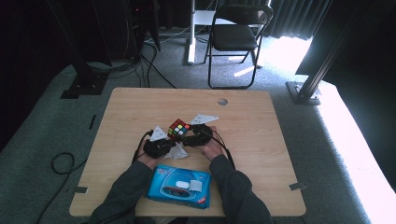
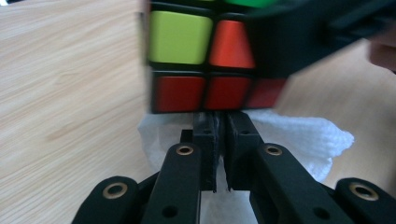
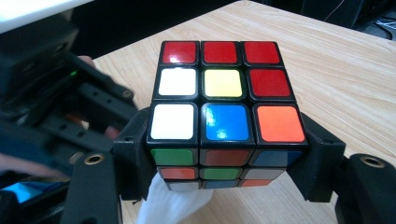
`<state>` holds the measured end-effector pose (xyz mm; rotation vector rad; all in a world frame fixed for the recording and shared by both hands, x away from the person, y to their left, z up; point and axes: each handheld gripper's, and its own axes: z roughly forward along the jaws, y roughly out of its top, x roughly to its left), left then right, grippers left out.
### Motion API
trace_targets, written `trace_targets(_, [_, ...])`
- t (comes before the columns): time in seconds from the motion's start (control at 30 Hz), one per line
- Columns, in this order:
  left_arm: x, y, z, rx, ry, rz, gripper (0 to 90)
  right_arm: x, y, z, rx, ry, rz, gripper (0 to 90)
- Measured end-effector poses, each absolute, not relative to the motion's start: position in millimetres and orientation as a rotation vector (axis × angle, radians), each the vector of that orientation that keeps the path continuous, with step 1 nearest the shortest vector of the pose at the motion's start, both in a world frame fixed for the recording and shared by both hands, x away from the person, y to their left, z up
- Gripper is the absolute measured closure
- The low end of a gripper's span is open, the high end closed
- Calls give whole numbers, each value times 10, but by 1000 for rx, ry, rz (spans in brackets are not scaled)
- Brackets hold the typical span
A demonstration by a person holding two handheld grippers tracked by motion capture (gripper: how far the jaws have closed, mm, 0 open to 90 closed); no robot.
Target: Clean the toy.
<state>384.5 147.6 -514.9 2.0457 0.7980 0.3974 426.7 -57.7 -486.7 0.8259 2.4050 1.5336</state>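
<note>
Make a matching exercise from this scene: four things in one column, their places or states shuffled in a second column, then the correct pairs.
Things:
1. puzzle cube
2. white wipe
3. blue wipes pack
4. folding chair

Places or states:
A. on the floor beyond the table
B. clamped between the right gripper jaws
C. on the table between the person's forearms
D. pinched by the shut left gripper

Pairs: 1-B, 2-D, 3-C, 4-A

A: Obstructions? The cube (image 1: 179, 128), the wipe (image 1: 176, 151) and both grippers crowd mid-table; the wipes pack (image 1: 180, 187) blocks the near edge between the forearms.

B: Free passage? Bare table (image 1: 252, 126) at the far half and both sides.
</note>
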Motion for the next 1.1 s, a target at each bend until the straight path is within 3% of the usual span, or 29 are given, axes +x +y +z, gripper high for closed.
trace_targets(0.23, [3778,1471,-5100,2092,761,462,842,4289,-617,-4887,850,2396,1522,339])
trace_targets(1.1, [3852,1987,-5096,2019,1027,587,839,4306,-654,-5097,873,2431,1362,339])
